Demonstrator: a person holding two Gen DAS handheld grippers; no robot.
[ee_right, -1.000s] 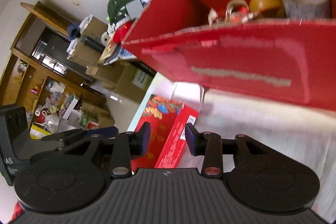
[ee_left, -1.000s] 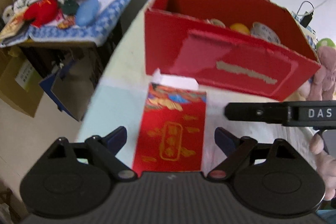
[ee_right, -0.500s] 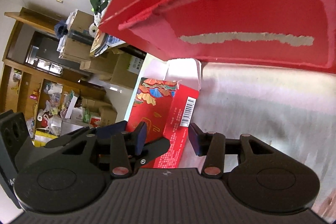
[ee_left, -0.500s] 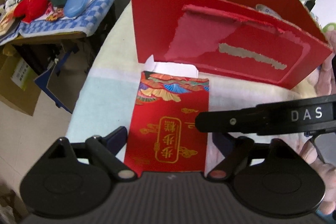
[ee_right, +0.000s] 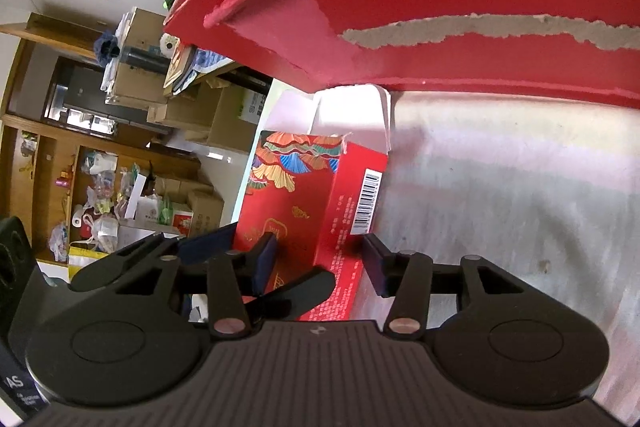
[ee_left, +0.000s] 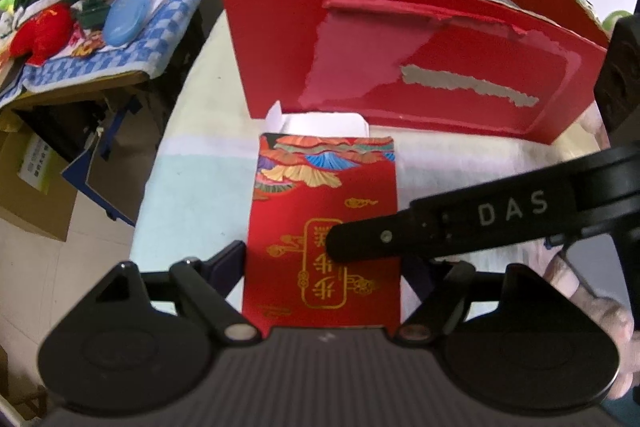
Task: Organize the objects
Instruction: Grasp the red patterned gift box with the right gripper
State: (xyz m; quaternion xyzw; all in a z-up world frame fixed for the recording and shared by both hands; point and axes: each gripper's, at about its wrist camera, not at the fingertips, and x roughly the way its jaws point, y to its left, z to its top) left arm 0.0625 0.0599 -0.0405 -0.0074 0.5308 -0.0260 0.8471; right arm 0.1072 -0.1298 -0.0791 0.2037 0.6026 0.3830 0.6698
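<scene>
A flat red carton with gold print and an open white flap (ee_left: 324, 227) lies on the table in front of a large red cardboard box (ee_left: 420, 39). My left gripper (ee_left: 326, 259) is open with its jaws on either side of the carton's width. My right gripper (ee_right: 320, 259) is open; it straddles the carton's right edge (ee_right: 344, 223), one finger above the top face, the other by the barcode side. Its finger (ee_left: 400, 235) crosses the carton in the left wrist view. Whether either touches the carton I cannot tell.
The big red box (ee_right: 440, 7) stands just behind the carton with items inside. A side table with a blue checked cloth (ee_left: 120, 27) and clutter is at the left, cardboard boxes (ee_left: 36, 167) below it. The table's left edge (ee_left: 160, 163) is close.
Both grippers have moved in on the carton. The right gripper's finger has slid further left across its top, and the right gripper's jaws now straddle its edge.
</scene>
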